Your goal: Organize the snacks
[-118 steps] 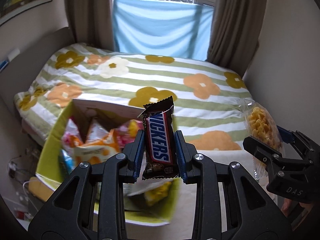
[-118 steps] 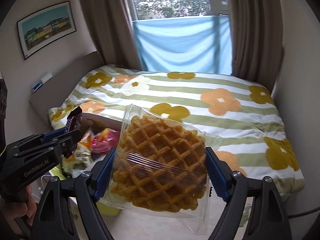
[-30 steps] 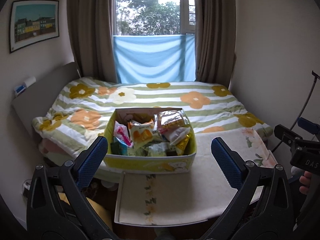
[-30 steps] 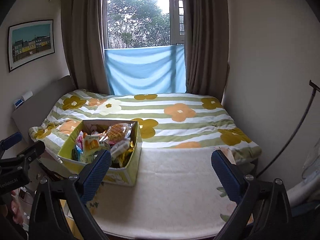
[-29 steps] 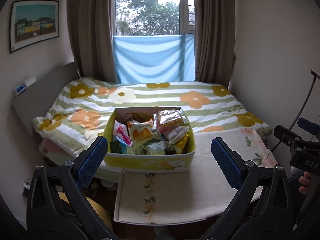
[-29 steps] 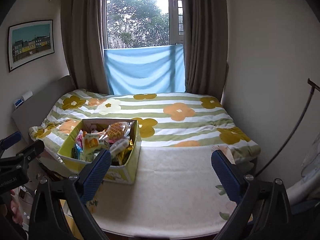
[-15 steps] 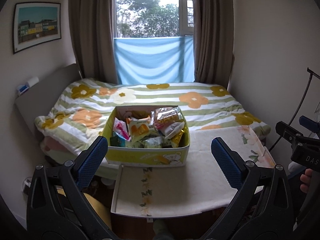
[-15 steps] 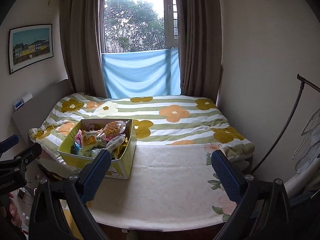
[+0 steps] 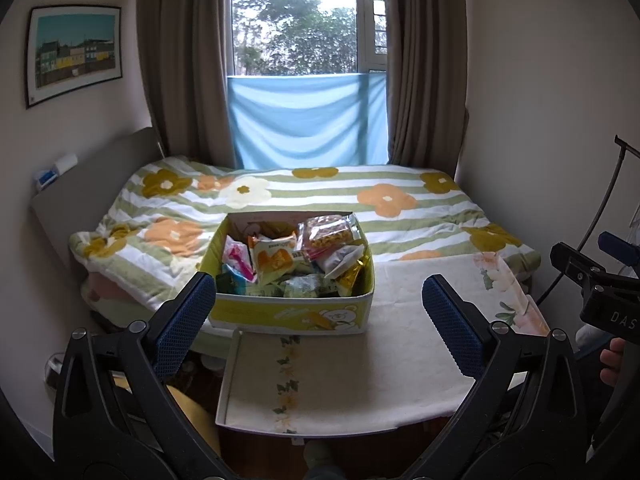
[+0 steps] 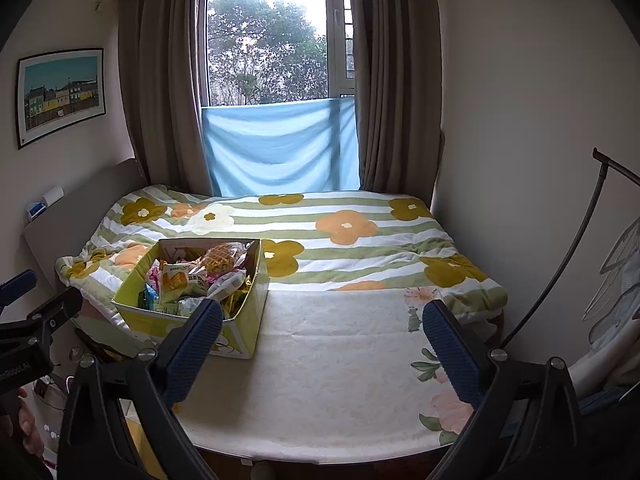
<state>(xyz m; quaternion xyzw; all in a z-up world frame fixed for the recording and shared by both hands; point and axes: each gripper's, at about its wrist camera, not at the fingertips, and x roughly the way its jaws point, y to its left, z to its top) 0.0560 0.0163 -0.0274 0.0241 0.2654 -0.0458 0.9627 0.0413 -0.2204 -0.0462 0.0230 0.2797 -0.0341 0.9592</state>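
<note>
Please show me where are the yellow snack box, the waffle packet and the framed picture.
yellow snack box (image 9: 288, 314): left wrist view, front wall.
waffle packet (image 10: 222, 257): right wrist view, waffle's middle.
framed picture (image 9: 74, 54): left wrist view, print's middle.

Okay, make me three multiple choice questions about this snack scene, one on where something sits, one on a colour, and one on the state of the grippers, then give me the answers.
1. Where is the waffle pack?
A. in the snack box
B. on the bedspread
C. in the right gripper

2. What colour are the outer walls of the snack box?
A. blue
B. yellow-green
C. brown

3. How are the left gripper and right gripper?
A. both shut on snacks
B. only the left is open
C. both open and empty

Answers: 1 A, it lies on top of the packets in the box. 2 B, the box sides are yellow-green. 3 C, the blue pads stand wide apart with nothing between them.
</note>
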